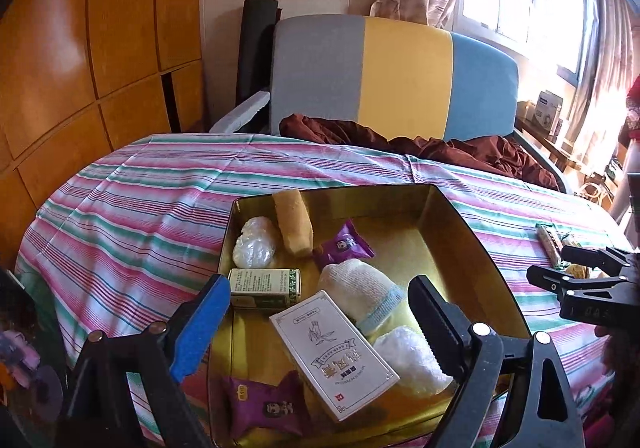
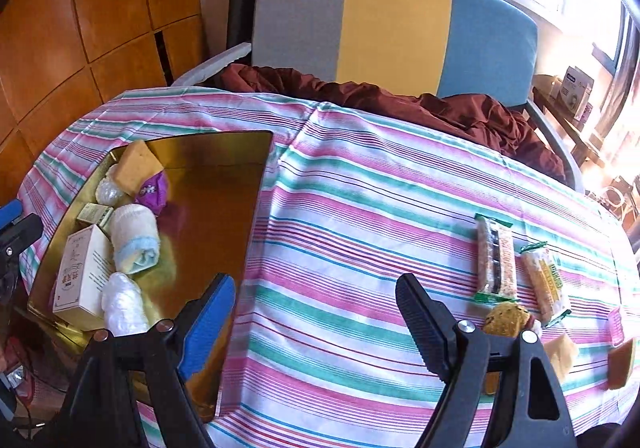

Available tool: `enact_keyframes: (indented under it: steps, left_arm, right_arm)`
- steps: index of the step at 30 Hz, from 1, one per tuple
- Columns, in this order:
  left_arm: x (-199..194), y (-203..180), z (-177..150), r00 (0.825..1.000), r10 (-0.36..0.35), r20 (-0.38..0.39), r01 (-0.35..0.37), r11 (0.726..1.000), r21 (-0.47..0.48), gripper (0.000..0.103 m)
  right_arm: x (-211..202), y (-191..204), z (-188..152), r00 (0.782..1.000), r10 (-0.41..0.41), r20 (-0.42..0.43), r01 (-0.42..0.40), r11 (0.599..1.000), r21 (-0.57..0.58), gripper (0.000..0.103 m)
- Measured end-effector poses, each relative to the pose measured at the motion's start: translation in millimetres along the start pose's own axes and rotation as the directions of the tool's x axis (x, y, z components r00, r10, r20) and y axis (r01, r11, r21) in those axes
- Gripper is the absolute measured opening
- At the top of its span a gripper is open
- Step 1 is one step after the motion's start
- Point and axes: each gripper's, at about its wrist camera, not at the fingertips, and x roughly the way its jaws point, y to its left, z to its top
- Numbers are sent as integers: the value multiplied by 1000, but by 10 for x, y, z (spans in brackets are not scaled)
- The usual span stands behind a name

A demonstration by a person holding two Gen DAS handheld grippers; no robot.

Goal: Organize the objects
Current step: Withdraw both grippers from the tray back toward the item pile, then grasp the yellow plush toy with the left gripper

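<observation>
A gold tin tray (image 1: 452,248) sits on the striped cloth. It holds a white printed box (image 1: 332,352), a green box (image 1: 264,286), a rolled white-and-blue towel (image 1: 360,296), two purple packets, plastic-wrapped lumps and a yellow sponge block (image 1: 292,222). My left gripper (image 1: 320,284) hangs open over the tray's near half, with nothing between its fingers. In the right wrist view my right gripper (image 2: 316,280) stands open above bare cloth, between the tray (image 2: 216,184) and two wrapped snack bars (image 2: 496,260). A cookie (image 2: 506,318) and yellow sponge pieces (image 2: 622,364) lie by its right finger.
The striped cloth (image 2: 360,208) covers a rounded table. Behind it a grey, yellow and blue chair (image 2: 392,28) carries a brown cloth (image 2: 440,108). Wooden cabinets (image 1: 80,48) stand at the left, a window and curtains at the right. My right gripper (image 1: 550,262) shows at the right edge.
</observation>
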Motion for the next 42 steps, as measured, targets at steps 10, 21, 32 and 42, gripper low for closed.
enact_keyframes:
  steps: [10,21,32,42]
  left_arm:
    - [2,-283,33,999,-36,-5,36,998,53,91]
    - [33,-709,86,995,-96,-19,98,985,142,91]
    - [186,-1346,97,983,-174,-65,184,955,232,91]
    - [393,-1932,69,959,-251,-135,279,921,272,91]
  right_arm:
    - [-58,-861,-20,986,-168,-14,168,978,122,84]
    - [-105,-2134,-328,963,-258,-75,254,781,571,89]
    - [-82,-2366,-532,966,-217,-141,254,691,677,89]
    - [-209,-2714,-755,973,-204,-107,203,538,818,89]
